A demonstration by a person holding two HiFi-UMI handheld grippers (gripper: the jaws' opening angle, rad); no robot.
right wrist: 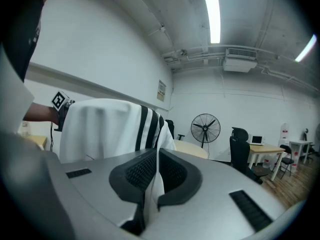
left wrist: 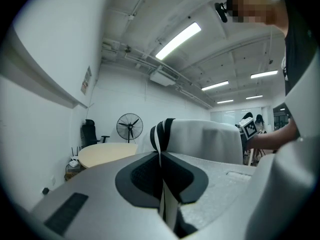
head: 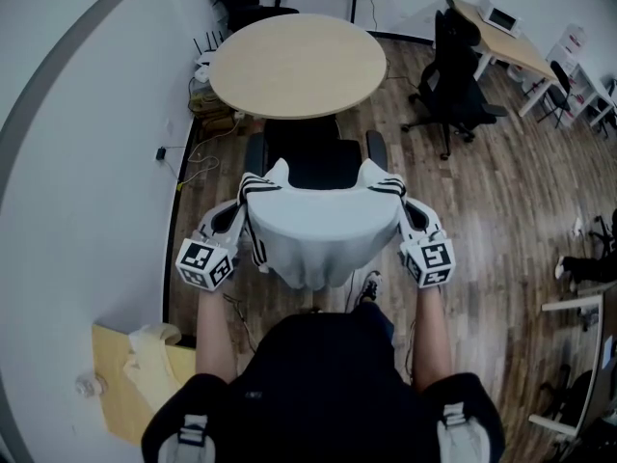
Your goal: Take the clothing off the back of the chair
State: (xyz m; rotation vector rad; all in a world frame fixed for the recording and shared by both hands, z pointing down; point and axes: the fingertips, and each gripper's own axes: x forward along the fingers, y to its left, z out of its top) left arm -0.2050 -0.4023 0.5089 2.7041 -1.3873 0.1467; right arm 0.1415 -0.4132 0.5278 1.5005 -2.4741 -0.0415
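A white garment with black stripes hangs over the back of a black office chair in front of me. My left gripper is shut on the garment's left shoulder; the striped cloth is pinched between its dark pads. On the other side, my right gripper is shut on the right shoulder, with white cloth squeezed between its pads. The garment spans between both grippers. The chair back is mostly hidden under the cloth.
A round wooden table stands just beyond the chair. A second black chair and a desk are at the right. A standing fan is at the back. A white wall runs along the left.
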